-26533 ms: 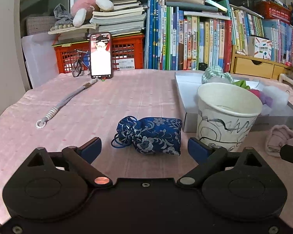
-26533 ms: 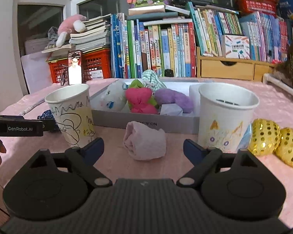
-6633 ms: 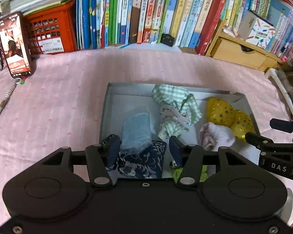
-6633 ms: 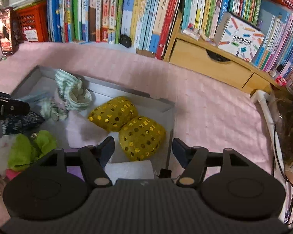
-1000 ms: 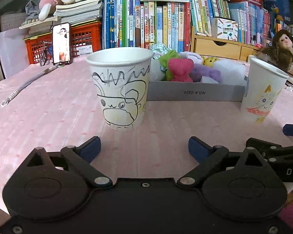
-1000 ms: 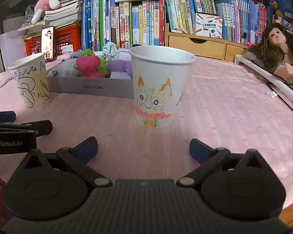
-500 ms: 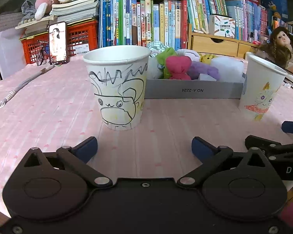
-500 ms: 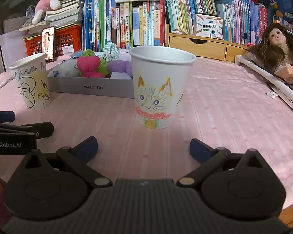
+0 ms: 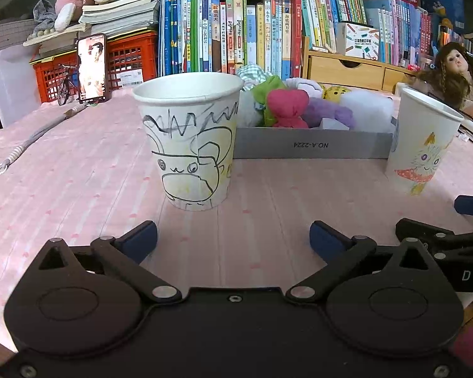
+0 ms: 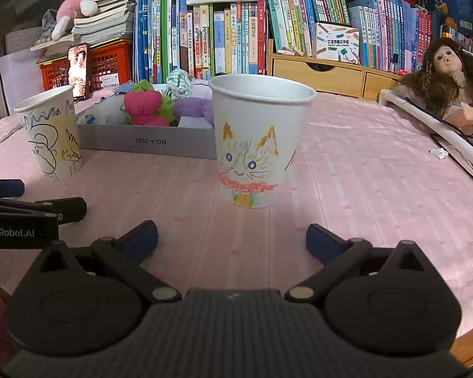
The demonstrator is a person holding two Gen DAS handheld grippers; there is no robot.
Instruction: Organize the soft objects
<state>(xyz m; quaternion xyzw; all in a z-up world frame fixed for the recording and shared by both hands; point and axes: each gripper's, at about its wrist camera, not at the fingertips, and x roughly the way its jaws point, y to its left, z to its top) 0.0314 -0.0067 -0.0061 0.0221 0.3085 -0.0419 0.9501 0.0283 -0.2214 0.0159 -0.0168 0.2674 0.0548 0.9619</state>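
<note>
Left gripper (image 9: 233, 241) gapes before the grey box (image 9: 312, 149), lying crosswise.

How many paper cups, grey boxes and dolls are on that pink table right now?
Paper cups: 2, the scribbled cup and the cat cup
Grey box: 1
Doll: 1
Total: 4

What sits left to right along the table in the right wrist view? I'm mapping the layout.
Doodle cup → grey box → cat cup → doll.
</note>
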